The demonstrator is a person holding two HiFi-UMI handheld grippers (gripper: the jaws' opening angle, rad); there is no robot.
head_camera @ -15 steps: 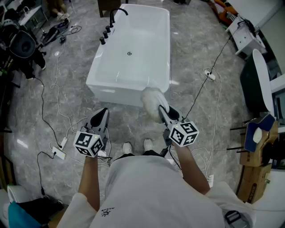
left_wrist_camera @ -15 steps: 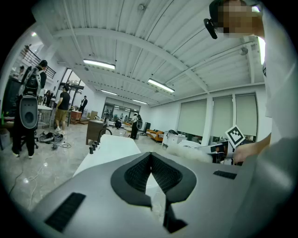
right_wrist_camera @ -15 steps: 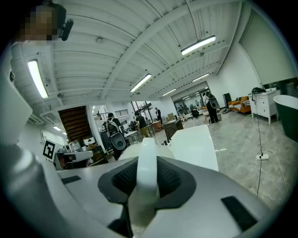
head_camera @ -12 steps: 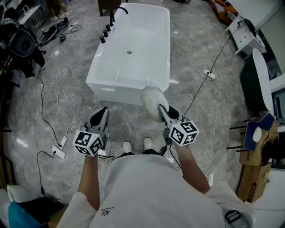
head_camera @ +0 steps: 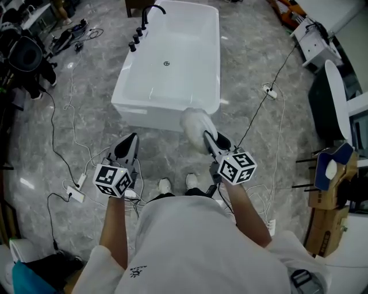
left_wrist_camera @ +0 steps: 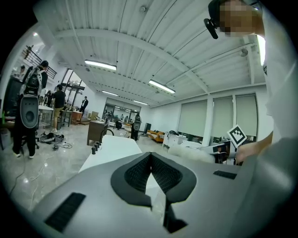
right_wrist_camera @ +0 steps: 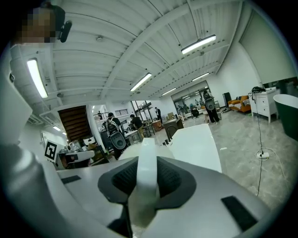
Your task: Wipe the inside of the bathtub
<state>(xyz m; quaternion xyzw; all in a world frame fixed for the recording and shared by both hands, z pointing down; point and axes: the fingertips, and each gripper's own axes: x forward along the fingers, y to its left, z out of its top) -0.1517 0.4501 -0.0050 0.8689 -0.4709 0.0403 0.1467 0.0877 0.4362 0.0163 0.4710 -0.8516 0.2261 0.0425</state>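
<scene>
Legible text: only the black-and-white square markers on the two cubes, left (head_camera: 112, 181) and right (head_camera: 237, 166). The small print low on the person's white shirt (head_camera: 184, 241) is too small to read.

Left gripper (head_camera: 127, 144): bare forearm stretched forward and down, tool held over the grey marbled floor (head_camera: 259, 74) short of the tub and pointing toward it. In the left gripper view its fingers (left_wrist_camera: 139, 174) are pressed together with nothing between them.

Right gripper (head_camera: 211, 143): forearm likewise extended, set slightly further forward than the left. In the right gripper view its fingers (right_wrist_camera: 174, 179) are clamped on the white handle of a duster (right_wrist_camera: 148, 172). In the head view the duster's fluffy white head (head_camera: 194, 125) overlaps the near right corner of the tub.

Bathtub (head_camera: 172, 86): white, rectangular, standing on the floor straight ahead of the person. Drain (head_camera: 167, 63) at mid-basin, black faucet (head_camera: 150, 12) at the far left rim. Cables (head_camera: 72, 120) trail across the floor on the left.
</scene>
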